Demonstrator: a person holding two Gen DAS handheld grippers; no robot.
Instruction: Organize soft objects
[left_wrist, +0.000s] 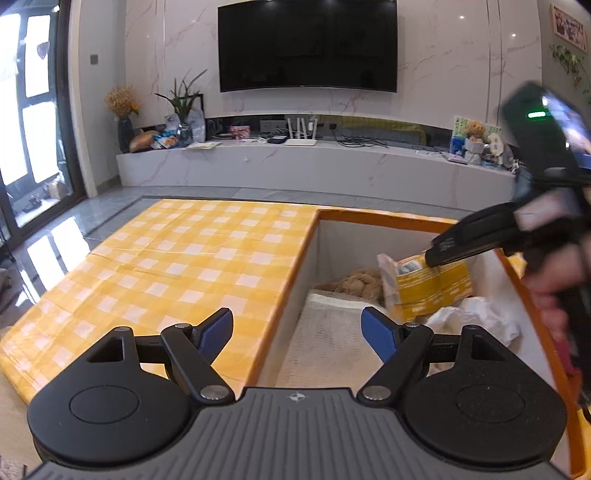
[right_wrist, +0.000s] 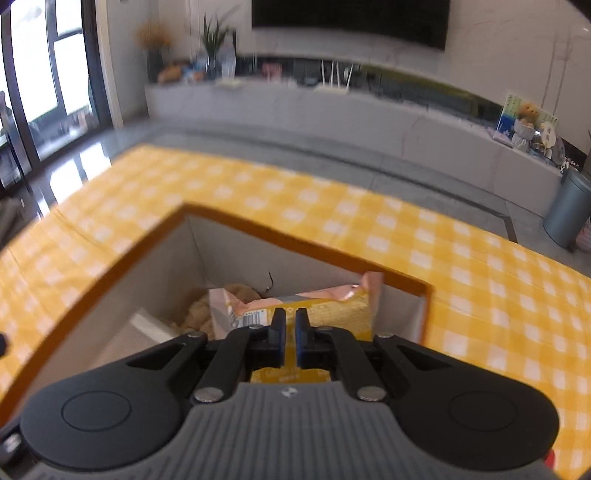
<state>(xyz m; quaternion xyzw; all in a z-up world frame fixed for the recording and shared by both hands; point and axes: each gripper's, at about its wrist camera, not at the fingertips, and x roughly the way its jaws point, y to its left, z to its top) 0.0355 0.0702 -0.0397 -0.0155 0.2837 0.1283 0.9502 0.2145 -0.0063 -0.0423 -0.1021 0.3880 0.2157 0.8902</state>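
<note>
Your right tongs pinch the yellow packet above the orange-rimmed box; your left tongs gape wide, empty, over the box's left wall.

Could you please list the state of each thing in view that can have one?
Left tool: open, empty, above the box edge.
Right tool: shut on the yellow packet.
Yellow packet: held over the box.
Box: open, partly filled.
Plush toy: lying inside the box.
Television: off.
</note>
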